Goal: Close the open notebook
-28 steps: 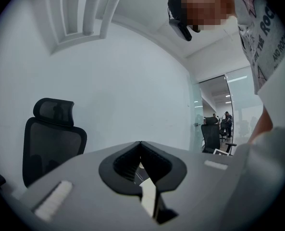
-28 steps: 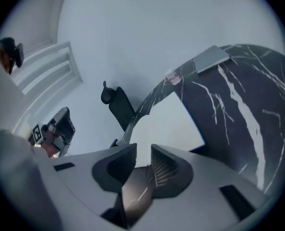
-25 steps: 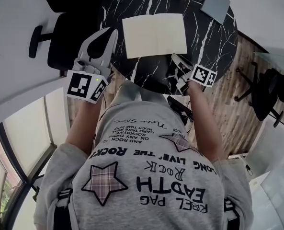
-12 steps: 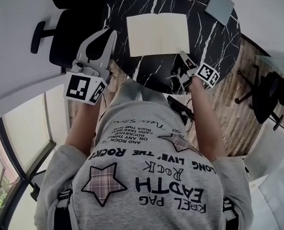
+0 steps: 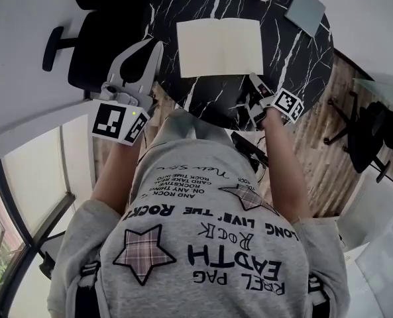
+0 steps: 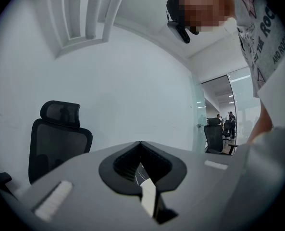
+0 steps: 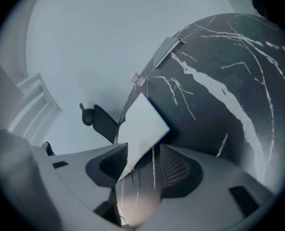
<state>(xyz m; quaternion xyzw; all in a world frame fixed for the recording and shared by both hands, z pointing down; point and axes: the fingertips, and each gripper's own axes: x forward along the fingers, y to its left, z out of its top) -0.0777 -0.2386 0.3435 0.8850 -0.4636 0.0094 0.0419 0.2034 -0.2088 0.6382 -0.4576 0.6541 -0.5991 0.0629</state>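
Head view: notebook (image 5: 219,47), marbled table (image 5: 209,101), floorboards (image 5: 325,144).

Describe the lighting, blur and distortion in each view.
Head view: evenly lit and sharp, the notebook pale against the dark table. Left gripper view: fisheye, black corners, a mosaic patch at top right. Right gripper view: fisheye bulges the table; the bottom foreground is blurred.

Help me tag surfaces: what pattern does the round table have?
Black table with white marble-like veining, clearest in the head view.
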